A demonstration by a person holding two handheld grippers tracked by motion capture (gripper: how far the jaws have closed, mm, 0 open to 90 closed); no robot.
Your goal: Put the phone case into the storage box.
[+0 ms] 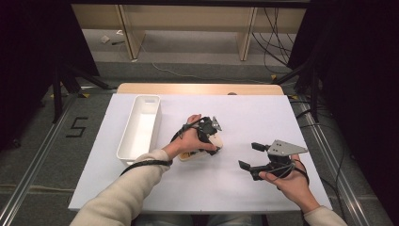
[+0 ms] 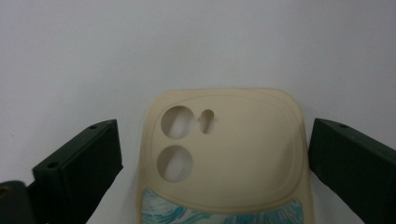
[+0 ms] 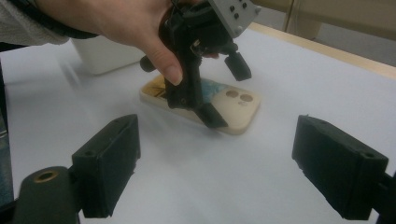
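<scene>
since the phone case [image 2: 229, 158] lying flat on the desk [image 1: 282, 117] looks light, thin and bendy, the left gripper [image 1: 210, 137], jaws wide astride it, should pinch its long edges gently, while the right gripper [image 1: 248, 156] hangs wide open.

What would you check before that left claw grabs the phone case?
1. Left gripper open wide enough: ok, a finger stands on each side of the case.
2. Fingers touching the case: cannot tell, though a gap shows at the left one.
3. Case flat on the table: ok.
4. Right gripper out of the way: ok, open and apart from the case.
5. Bin clear of the case: ok, it stands apart to the left.
</scene>
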